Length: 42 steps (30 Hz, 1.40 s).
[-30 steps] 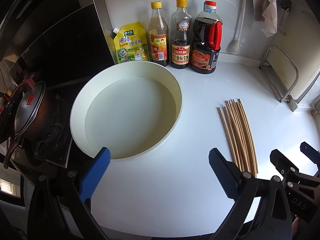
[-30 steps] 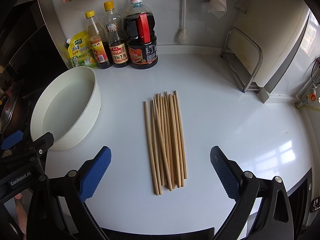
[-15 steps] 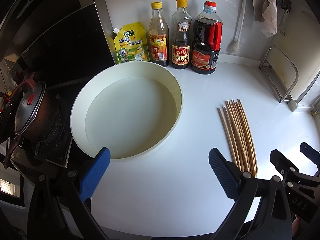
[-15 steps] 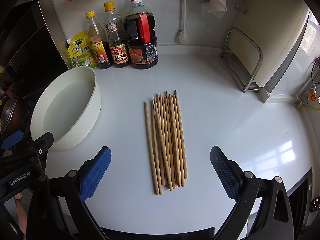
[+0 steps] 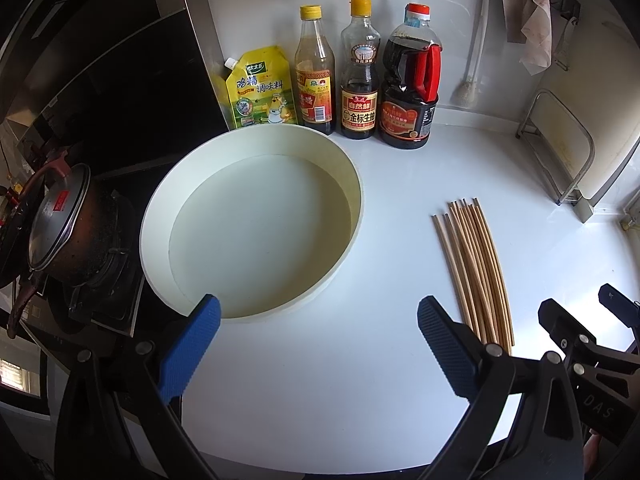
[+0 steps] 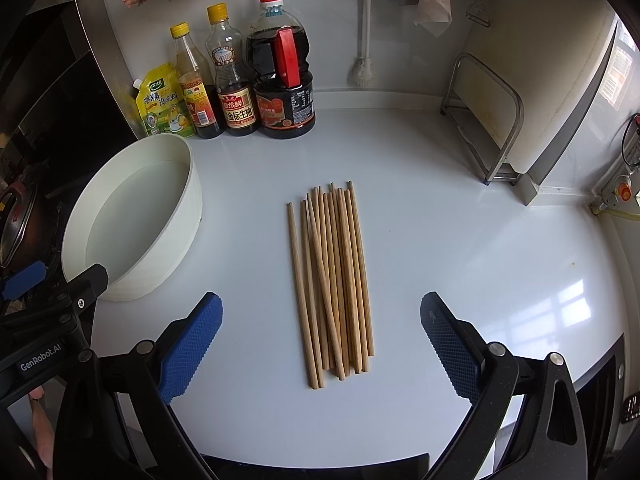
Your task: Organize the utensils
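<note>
Several wooden chopsticks (image 6: pixel 332 276) lie side by side in a loose bundle on the white counter; they also show in the left wrist view (image 5: pixel 474 268). A round white basin (image 5: pixel 252 220) stands empty to their left, also in the right wrist view (image 6: pixel 132 216). My left gripper (image 5: pixel 318 344) is open and empty, in front of the basin's near rim. My right gripper (image 6: pixel 320 344) is open and empty, its fingers on either side of the near ends of the chopsticks, above the counter.
Three sauce bottles (image 5: pixel 362 72) and a yellow seasoning pouch (image 5: pixel 260 88) stand at the back wall. A pot (image 5: pixel 60 228) sits on the stove at the left. A metal rack (image 6: pixel 484 120) holding a board stands at the right. The counter's front edge is close below.
</note>
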Motion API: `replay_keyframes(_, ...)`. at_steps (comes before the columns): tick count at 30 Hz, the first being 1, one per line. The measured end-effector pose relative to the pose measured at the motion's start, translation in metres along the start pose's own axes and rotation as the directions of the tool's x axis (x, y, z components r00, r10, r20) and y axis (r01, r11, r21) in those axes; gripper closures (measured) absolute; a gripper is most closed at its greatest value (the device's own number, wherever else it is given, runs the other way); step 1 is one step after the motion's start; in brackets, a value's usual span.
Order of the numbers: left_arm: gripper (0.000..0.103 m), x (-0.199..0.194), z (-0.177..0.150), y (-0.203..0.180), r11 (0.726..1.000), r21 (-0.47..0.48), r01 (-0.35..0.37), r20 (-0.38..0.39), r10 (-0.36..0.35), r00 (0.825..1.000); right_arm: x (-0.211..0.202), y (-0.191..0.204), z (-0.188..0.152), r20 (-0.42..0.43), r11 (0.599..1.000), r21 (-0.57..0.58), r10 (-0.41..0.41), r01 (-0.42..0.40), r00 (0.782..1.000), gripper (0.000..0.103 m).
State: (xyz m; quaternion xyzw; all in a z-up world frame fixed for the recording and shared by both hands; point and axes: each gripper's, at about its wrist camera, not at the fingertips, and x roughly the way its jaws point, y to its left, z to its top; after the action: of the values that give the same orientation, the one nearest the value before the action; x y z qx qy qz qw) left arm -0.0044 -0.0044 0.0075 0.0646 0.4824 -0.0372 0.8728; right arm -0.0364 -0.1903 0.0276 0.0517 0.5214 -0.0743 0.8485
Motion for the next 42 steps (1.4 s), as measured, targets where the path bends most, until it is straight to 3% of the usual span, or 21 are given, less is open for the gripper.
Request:
replay_keyframes(16, 0.006, 0.002, 0.001, -0.010, 1.000, 0.015, 0.023, -0.011, -0.023, 1.000, 0.001, -0.011, 0.000, -0.020, 1.000, 0.016, -0.001, 0.001, 1.000, 0.008)
replay_keyframes(25, 0.006, 0.029, -0.003, -0.032, 0.994, 0.021, 0.111, -0.043, -0.110, 0.993, 0.018, -0.056, -0.009, -0.017, 0.998, 0.067, -0.017, 0.019, 1.000, 0.008)
replay_keyframes(30, 0.006, 0.046, 0.000, -0.048, 0.993, 0.016, 0.119, -0.047, -0.118, 0.992, 0.032, -0.085, -0.006, -0.019, 0.994, 0.105, 0.008, -0.006, 1.000, 0.008)
replay_keyframes(42, 0.006, 0.075, -0.001, -0.074, 0.993, 0.012, 0.116, -0.050, -0.115, 0.992, 0.070, -0.112, 0.005, -0.009, 0.998, 0.065, 0.026, -0.025, 1.000, 0.008)
